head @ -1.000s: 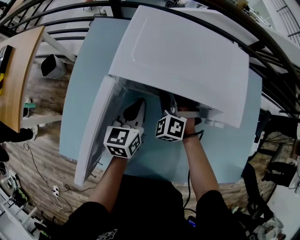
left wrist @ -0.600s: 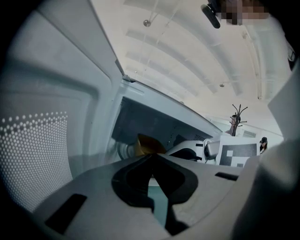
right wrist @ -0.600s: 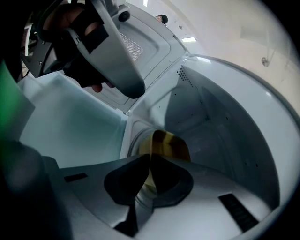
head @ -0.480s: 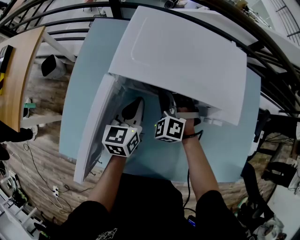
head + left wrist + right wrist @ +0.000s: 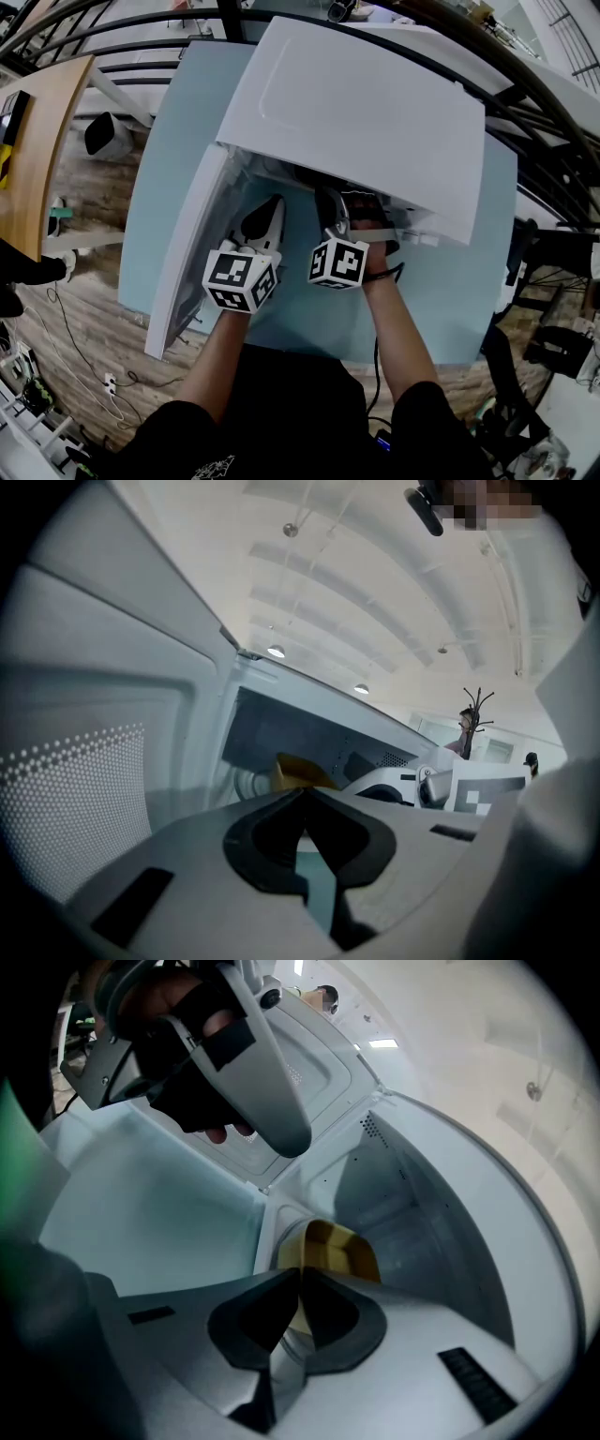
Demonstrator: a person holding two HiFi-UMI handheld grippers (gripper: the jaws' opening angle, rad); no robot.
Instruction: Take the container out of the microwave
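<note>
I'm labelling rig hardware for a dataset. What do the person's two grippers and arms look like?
Both the left gripper and right gripper have light grey shells lined in black. Each carries a white cube printed with black square markers. The person wears a black short-sleeved top.

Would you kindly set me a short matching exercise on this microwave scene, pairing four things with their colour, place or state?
Things:
1. microwave door
2. container
3. left gripper
4. table

Descriptions:
A. light blue
B. yellow, inside the microwave
C. swung open
D. jaws together, holding nothing

Pairs: 1-C, 2-B, 3-D, 4-A
</note>
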